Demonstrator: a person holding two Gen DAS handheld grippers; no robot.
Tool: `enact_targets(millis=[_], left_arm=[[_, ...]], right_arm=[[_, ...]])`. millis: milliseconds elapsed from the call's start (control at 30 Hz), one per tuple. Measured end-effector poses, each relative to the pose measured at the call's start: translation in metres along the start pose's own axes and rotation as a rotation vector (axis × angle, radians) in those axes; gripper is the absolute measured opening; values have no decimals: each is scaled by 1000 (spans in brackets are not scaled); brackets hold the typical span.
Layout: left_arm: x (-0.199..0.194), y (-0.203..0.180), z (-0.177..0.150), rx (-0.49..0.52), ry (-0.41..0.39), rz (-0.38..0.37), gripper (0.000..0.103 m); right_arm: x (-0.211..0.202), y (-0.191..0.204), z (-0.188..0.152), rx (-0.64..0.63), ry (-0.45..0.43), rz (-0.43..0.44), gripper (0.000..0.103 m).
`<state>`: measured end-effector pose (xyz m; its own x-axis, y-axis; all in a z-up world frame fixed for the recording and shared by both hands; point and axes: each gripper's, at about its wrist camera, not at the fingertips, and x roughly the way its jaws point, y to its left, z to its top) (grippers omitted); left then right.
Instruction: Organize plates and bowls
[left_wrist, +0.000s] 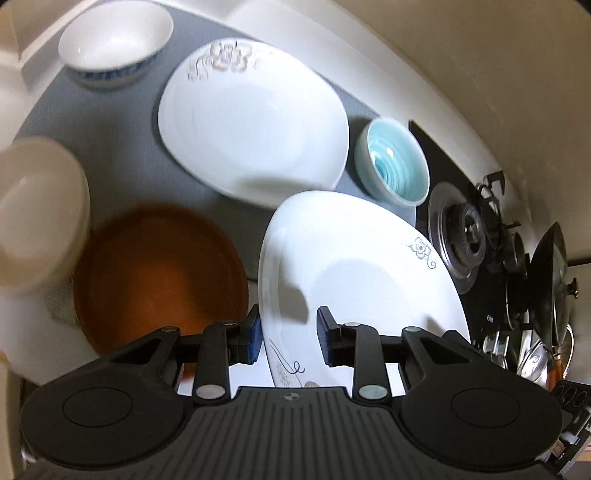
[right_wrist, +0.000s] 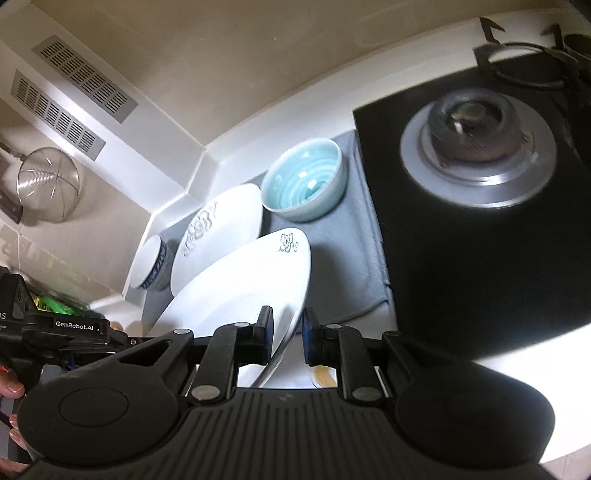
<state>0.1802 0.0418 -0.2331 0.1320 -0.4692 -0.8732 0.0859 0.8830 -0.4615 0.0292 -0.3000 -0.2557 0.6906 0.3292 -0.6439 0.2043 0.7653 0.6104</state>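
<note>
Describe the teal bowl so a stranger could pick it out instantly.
Find the black gas stove; a grey mat lies against its edge. At the mat's stove-side back corner stands the teal bowl, beside a white flowered plate. It alone is glazed blue-green with spiral rings inside.

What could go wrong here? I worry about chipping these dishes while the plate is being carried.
The white plate is pinched only at its rim, by the right gripper and apparently the left gripper, so it could slip. It is tilted just above the second plate and near the blue bowl, so lowering it carelessly might knock either.
</note>
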Motion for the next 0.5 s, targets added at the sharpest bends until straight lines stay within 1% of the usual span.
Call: enact_targets(millis=[167, 333, 500], left_arm=[[-8, 21, 33, 3, 17, -29, 31], [-18, 44, 70, 32, 16, -30, 31], [-15, 63, 107, 57, 30, -29, 31]], right_arm=[[19, 29, 14, 3, -15, -18, 17], [45, 64, 26, -6, -26, -40, 18], [76, 86, 31, -2, -27, -67, 18]])
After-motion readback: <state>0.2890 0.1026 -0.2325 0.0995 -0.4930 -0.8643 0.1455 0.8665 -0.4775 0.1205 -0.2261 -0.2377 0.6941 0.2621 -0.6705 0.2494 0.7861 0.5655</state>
